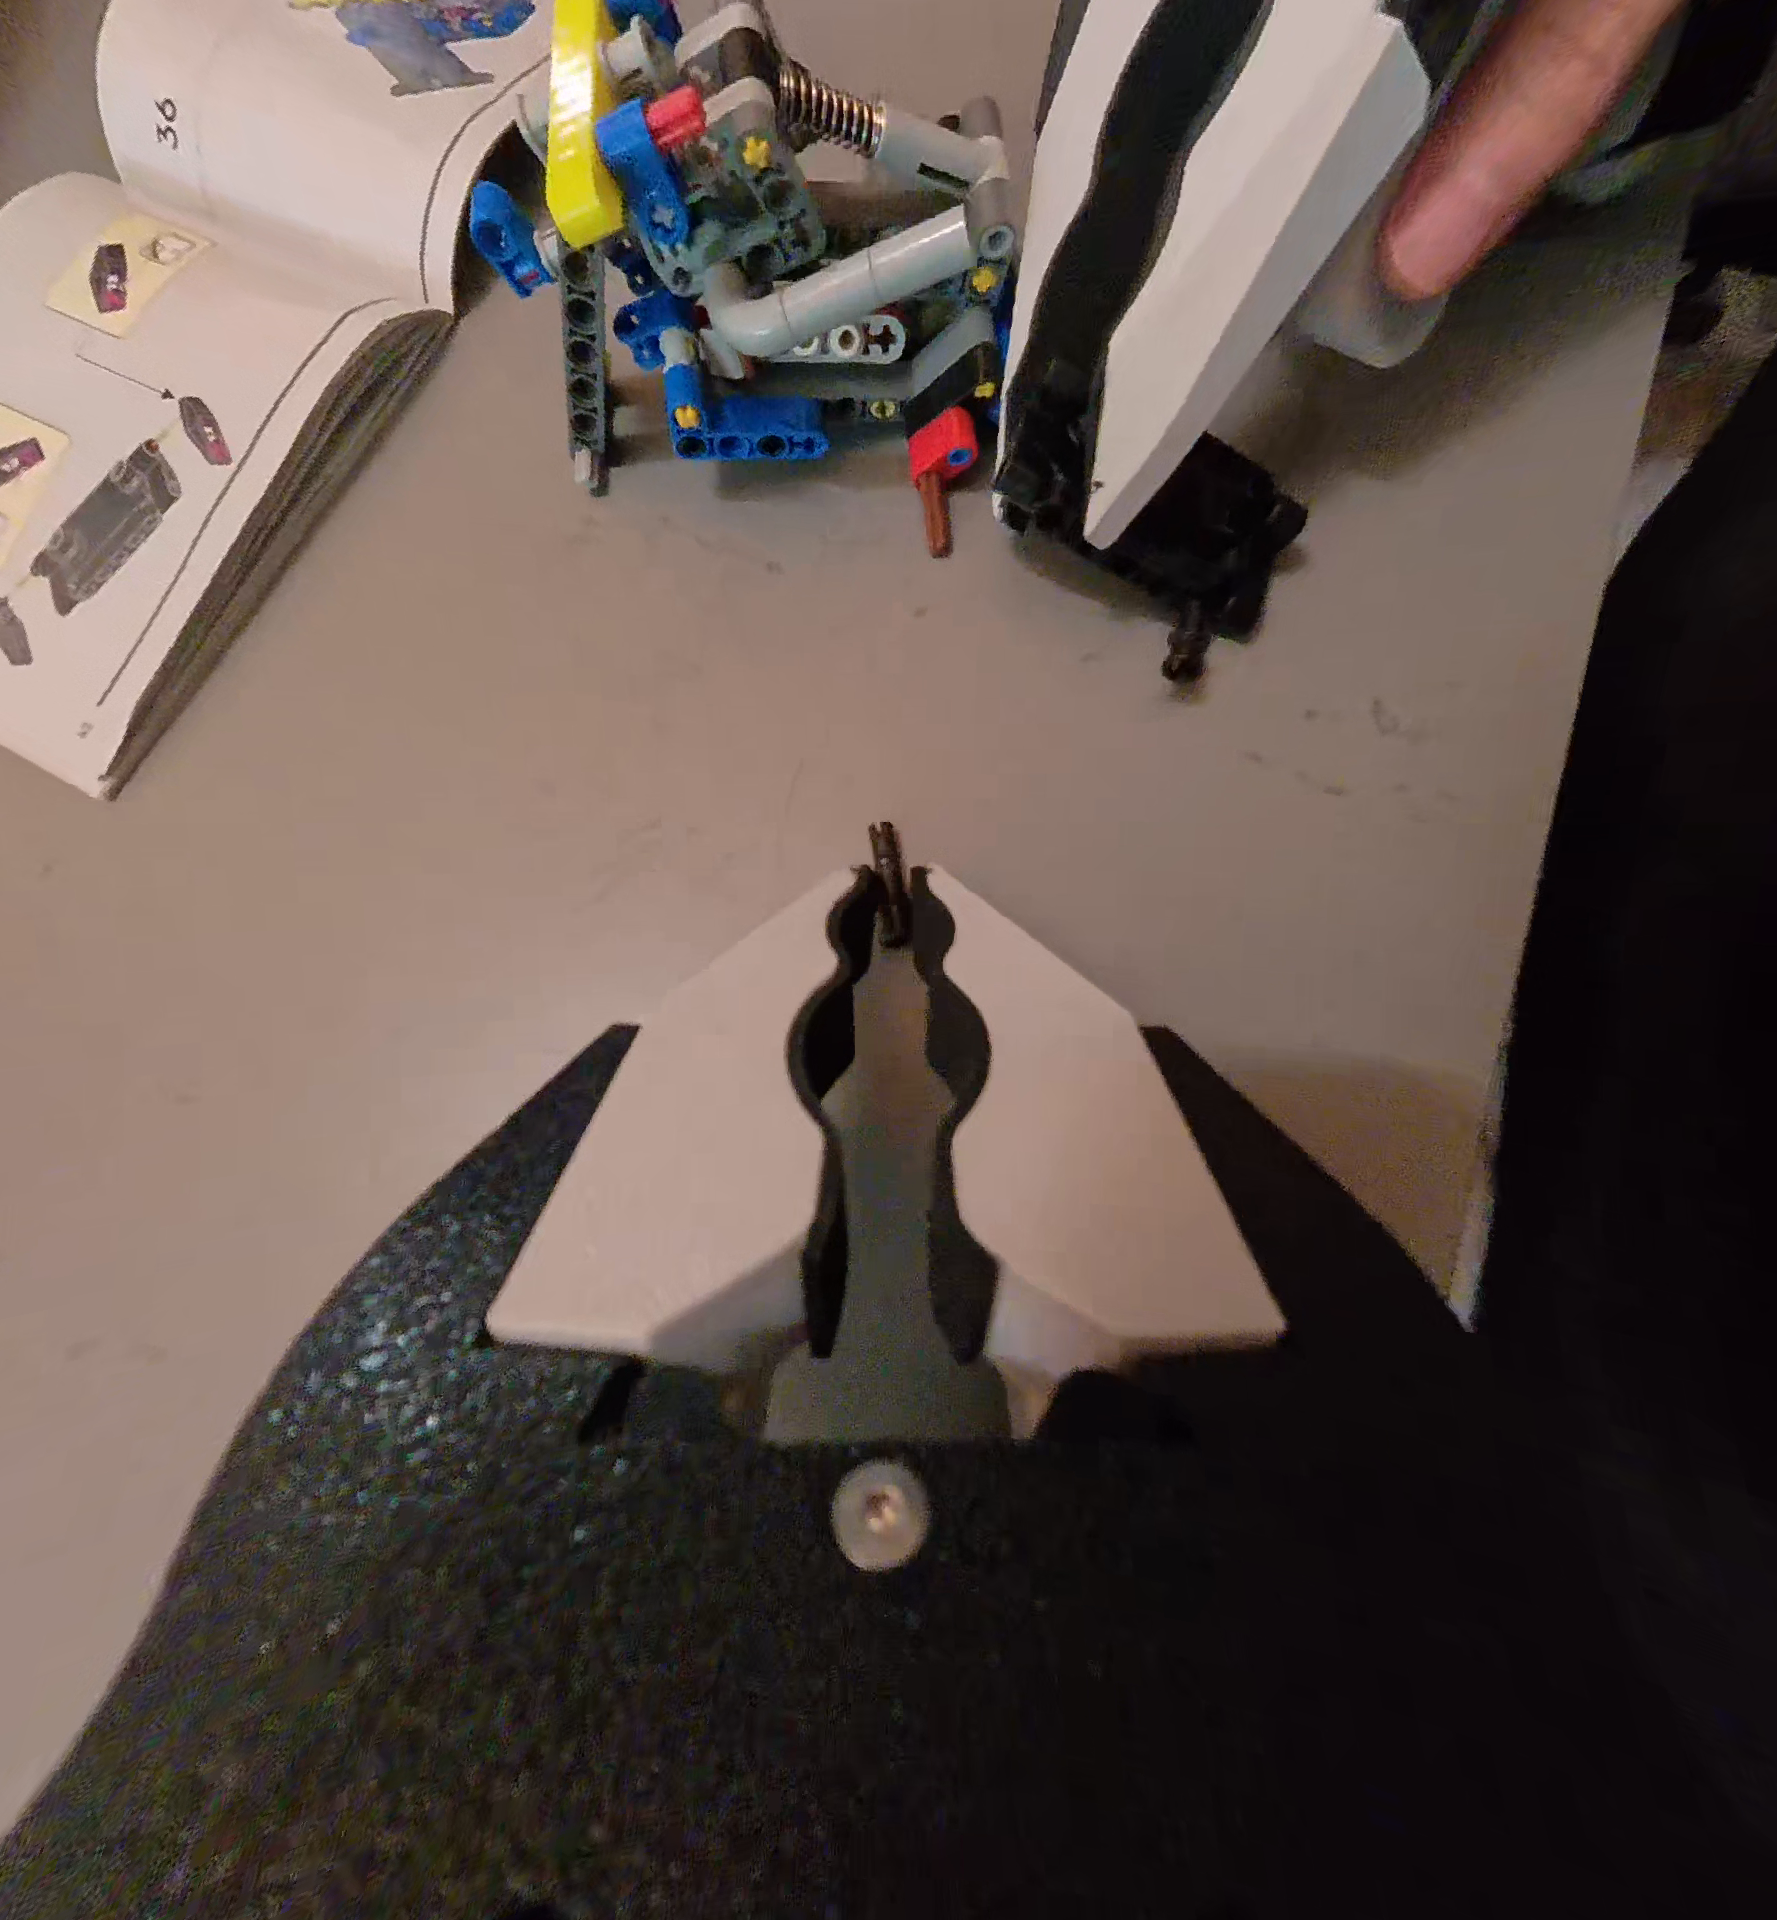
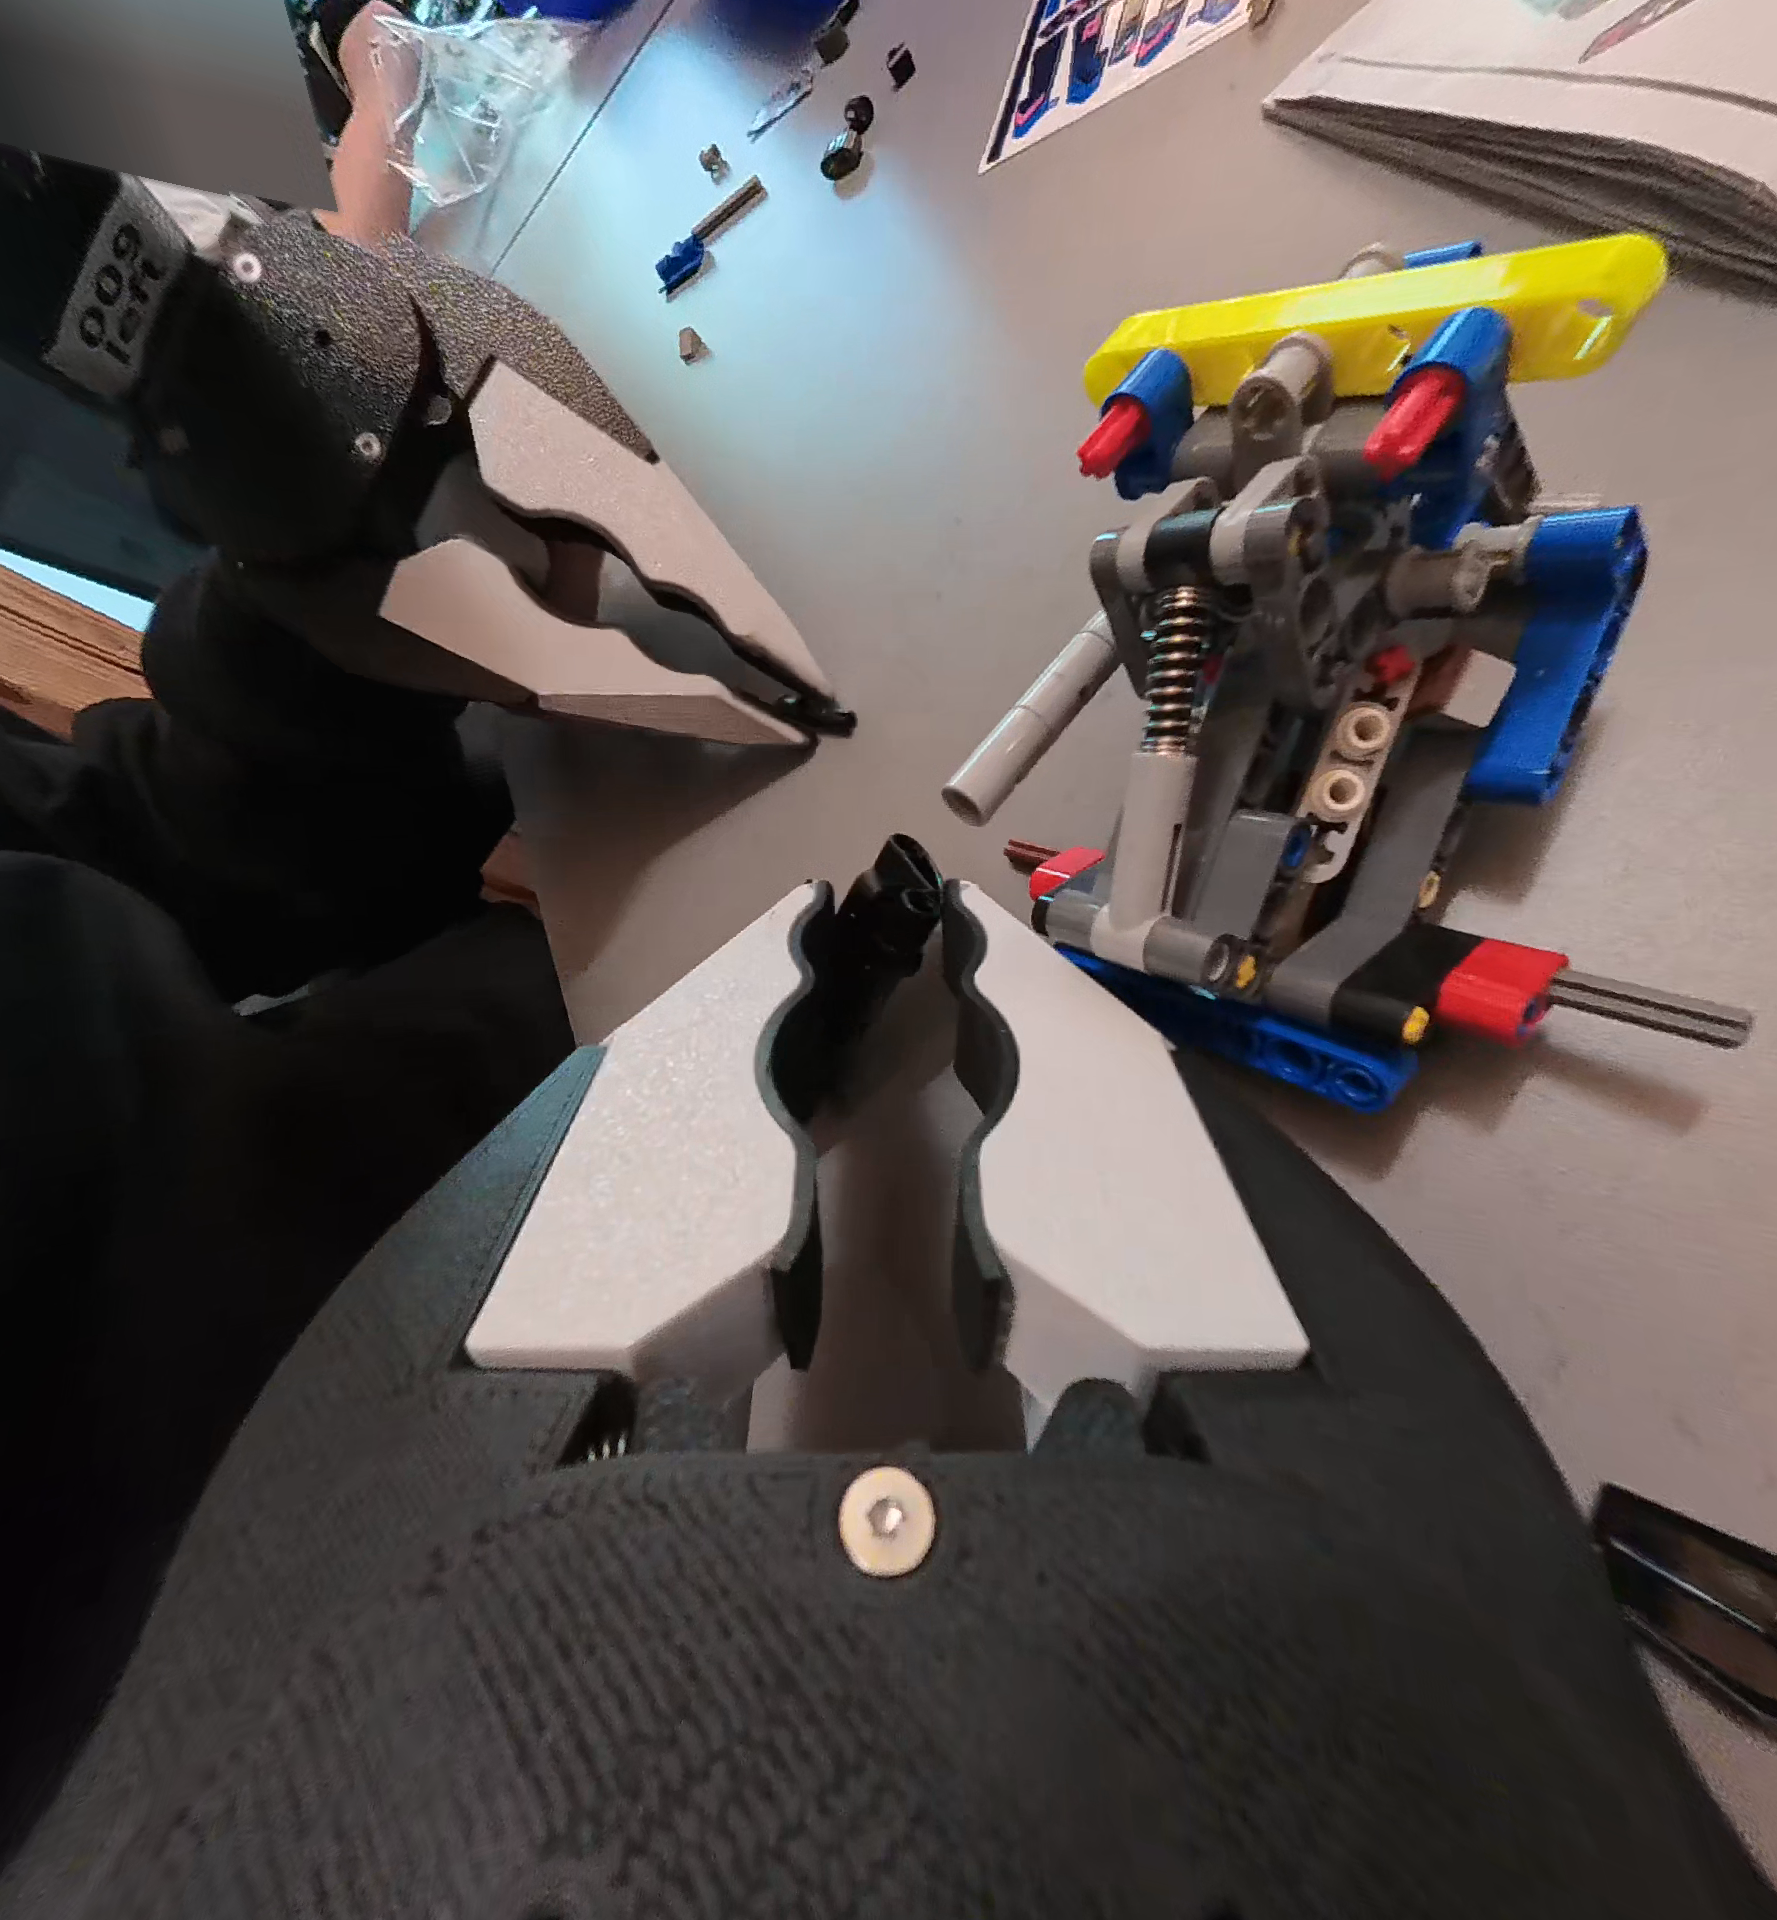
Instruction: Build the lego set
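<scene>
My left gripper (image 1: 889, 878) is shut on a small black pin (image 1: 884, 847) that sticks out past its fingertips, just above the grey table (image 1: 551, 675). The right wrist view shows it too (image 2: 811, 717), with the pin at its tip (image 2: 830, 715). My right gripper (image 2: 884, 896) is shut on a black connector piece (image 2: 892, 914). In the left wrist view this gripper (image 1: 1102, 520) stands tip-down on the table, beside a multicoloured building-brick model (image 1: 759, 281). The black piece (image 1: 1196, 551) is at its tip, with a pin pointing out. The model (image 2: 1331, 675) lies to the right of my right gripper.
An open instruction booklet (image 1: 188, 416) lies left of the model, also in the right wrist view (image 2: 1590, 135). A sticker sheet (image 2: 1092, 62), loose small parts (image 2: 718, 229) and a clear plastic bag (image 2: 448, 94) lie farther off. A hand (image 1: 1518, 135) holds the right gripper. Dark clothing (image 1: 1715, 831) borders the table. Left tips to right tips: about 7 centimetres.
</scene>
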`<state>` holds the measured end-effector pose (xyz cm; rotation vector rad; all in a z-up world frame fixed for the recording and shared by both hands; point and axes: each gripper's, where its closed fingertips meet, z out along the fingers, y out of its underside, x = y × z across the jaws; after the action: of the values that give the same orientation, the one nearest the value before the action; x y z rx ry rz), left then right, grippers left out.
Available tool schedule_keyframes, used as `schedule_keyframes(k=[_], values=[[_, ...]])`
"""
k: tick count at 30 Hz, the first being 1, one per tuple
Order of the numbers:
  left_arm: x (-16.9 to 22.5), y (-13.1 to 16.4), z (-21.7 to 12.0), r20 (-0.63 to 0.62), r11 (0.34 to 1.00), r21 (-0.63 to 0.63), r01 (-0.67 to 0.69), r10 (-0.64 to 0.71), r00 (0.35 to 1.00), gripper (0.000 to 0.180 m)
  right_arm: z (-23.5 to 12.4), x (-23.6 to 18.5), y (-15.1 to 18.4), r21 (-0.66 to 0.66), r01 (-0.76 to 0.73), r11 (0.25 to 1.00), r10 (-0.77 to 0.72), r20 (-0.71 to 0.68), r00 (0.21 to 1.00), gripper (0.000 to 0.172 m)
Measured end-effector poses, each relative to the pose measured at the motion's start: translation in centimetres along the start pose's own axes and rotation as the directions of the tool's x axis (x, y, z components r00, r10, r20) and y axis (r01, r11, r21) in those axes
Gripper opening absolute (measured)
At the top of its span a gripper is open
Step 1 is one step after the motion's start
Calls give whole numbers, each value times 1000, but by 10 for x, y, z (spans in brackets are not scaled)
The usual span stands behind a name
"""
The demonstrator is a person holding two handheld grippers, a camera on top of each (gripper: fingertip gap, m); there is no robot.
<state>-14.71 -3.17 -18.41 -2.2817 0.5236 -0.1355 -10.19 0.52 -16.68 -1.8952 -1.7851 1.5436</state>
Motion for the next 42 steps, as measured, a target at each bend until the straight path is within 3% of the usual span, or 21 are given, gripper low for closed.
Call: schedule_keyframes(k=[3,12,21,25,29,36,42], values=[[0,-1,1,-10,1000,27,-11,11,1000,3,-3,-2,2,-11,18,1000,-18,6,1000,24],[1,-1,0,-11,995,37,-89,90,996,3,-18,8,4,-26,18,1000,-19,-58,998,21],[1,-1,0,-16,995,38,-87,87,996,3,-33,21,17,-36,-67,997,58,-211,976,22],[1,-1,0,-8,995,39,-96,97,995,3,-27,15,17,-5,-110,994,107,-194,975,19],[1,-1,0,9,991,42,-131,131,991,3,-18,14,16,-16,-72,997,66,-246,967,13],[7,-1,0,-7,982,50,-179,180,984,3,-5,5,17,-74,17,997,-33,-220,975,7],[7,-2,0,-3,978,53,-200,200,980,3,-1,1,10,-26,50,998,-54,-208,977,5]])
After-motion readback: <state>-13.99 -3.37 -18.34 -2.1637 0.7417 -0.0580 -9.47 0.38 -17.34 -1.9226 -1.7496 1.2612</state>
